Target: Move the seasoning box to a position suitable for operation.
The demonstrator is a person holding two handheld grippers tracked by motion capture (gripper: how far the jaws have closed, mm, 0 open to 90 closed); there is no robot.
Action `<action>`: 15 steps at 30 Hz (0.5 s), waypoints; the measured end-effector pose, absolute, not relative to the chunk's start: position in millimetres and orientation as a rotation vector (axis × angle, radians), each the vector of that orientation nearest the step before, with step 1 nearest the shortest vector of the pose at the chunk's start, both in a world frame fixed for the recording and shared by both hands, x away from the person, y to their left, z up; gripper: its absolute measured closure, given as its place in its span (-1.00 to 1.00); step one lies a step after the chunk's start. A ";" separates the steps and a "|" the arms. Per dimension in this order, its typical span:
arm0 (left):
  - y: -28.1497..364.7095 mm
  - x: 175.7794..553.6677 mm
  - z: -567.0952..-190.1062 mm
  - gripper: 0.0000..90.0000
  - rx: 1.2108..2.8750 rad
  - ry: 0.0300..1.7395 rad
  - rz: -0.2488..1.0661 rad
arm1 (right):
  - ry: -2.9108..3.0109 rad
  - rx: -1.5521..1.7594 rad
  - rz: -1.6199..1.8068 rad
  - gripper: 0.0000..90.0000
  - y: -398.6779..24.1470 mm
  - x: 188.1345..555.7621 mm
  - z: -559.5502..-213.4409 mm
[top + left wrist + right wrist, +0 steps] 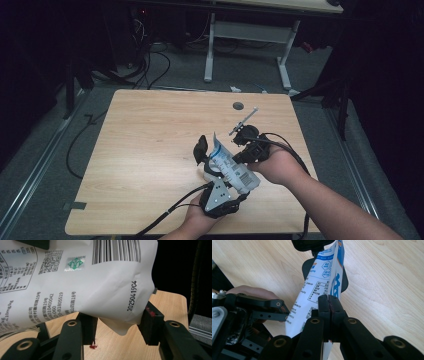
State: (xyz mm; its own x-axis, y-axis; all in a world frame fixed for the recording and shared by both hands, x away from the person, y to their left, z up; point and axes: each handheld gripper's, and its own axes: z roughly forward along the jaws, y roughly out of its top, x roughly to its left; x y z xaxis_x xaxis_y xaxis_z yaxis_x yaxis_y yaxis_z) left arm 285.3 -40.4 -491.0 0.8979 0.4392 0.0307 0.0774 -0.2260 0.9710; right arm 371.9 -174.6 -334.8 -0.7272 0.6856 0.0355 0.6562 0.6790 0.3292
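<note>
From the high view, both grippers are holding a white bag [232,170] up over the near right part of the bench [150,150].

In the left gripper view, the left gripper [117,327] is sitting apart around the bag's bottom corner, so the bag could be slipping out.

In the right gripper view, the right gripper [329,302] is pinching together on the bag's thin edge; pulling hard could be tearing it.

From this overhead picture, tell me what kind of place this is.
Probably a lab or recording workspace: a bare wooden table on grey carpet, loose cables across the floor, a second desk frame behind, dark surroundings.
</note>
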 end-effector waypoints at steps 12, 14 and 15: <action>-39.6 285.8 -493.4 0.21 1.788 0.391 0.353 | 2.789 1.144 0.477 0.99 -173.9 371.1 -335.5; -39.8 285.6 -493.7 0.21 1.789 0.389 0.353 | 2.793 1.130 0.481 1.00 -174.3 370.8 -335.3; -39.8 285.5 -493.8 0.21 1.790 0.388 0.353 | 2.796 1.124 0.483 1.00 -174.5 370.5 -335.2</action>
